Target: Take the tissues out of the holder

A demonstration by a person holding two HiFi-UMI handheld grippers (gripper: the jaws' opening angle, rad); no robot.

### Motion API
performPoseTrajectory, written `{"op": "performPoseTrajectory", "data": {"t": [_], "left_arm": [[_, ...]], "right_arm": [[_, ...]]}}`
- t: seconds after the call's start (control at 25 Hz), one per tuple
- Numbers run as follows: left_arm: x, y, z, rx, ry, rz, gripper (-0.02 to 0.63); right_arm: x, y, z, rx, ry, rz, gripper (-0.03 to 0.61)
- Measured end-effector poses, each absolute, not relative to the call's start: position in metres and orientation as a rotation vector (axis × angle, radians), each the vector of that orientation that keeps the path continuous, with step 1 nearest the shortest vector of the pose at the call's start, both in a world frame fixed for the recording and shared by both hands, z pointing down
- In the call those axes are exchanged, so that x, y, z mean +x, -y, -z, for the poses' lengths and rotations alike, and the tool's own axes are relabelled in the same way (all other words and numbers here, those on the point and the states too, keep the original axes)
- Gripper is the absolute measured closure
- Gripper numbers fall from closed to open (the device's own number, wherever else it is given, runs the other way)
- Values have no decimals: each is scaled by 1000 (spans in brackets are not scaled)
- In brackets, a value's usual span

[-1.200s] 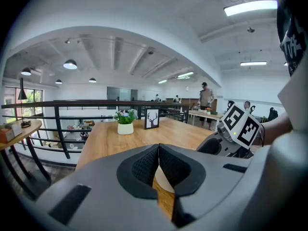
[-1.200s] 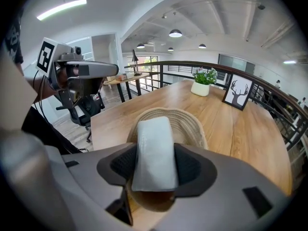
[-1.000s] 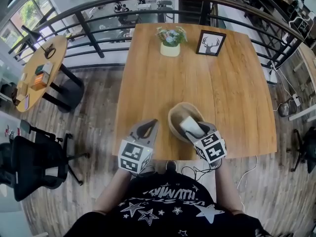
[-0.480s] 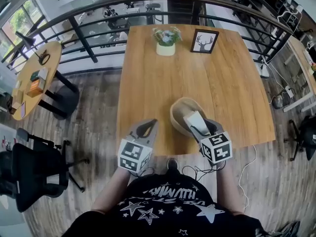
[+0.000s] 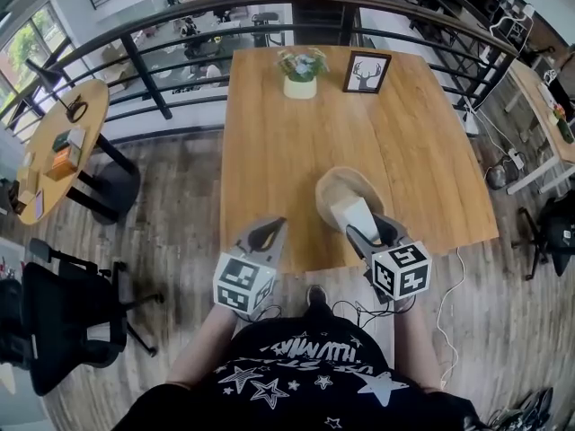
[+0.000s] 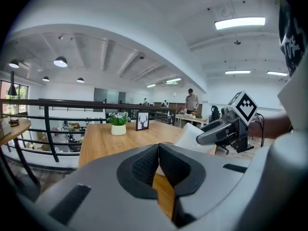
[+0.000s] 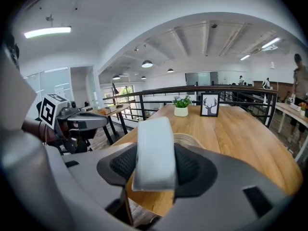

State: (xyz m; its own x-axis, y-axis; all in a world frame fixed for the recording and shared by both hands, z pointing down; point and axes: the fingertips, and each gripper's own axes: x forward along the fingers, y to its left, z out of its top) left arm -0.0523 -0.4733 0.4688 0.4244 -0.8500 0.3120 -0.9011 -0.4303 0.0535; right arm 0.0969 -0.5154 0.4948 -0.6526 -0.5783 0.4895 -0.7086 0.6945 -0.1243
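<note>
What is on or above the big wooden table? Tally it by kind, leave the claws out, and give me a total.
White tissue pack: 1
Round woven holder: 1
White pot of flowers: 1
Black-framed deer picture: 1
Total: 4

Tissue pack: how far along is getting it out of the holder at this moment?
Done: the right gripper is shut on the white tissue pack, which looks raised above the near rim of the woven holder. In hand: the pack hangs in the jaws near the front edge of the table. Left: setting it down; whether more tissues remain inside cannot be seen. The left gripper is shut and empty.
</note>
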Motion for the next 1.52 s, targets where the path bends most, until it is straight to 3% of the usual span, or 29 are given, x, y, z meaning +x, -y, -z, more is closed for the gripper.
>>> {"op": "performPoseTrajectory", "data": {"t": [0.68,1.52], "left_arm": [[-98,374,-484,2505,1421,-370,600],[-95,300,-488,2675,1184,-359,600]], "right_arm": [[62,391,-516,1132,2427,-490,342],[104,259,-509,1520,2260,-623,342]]}}
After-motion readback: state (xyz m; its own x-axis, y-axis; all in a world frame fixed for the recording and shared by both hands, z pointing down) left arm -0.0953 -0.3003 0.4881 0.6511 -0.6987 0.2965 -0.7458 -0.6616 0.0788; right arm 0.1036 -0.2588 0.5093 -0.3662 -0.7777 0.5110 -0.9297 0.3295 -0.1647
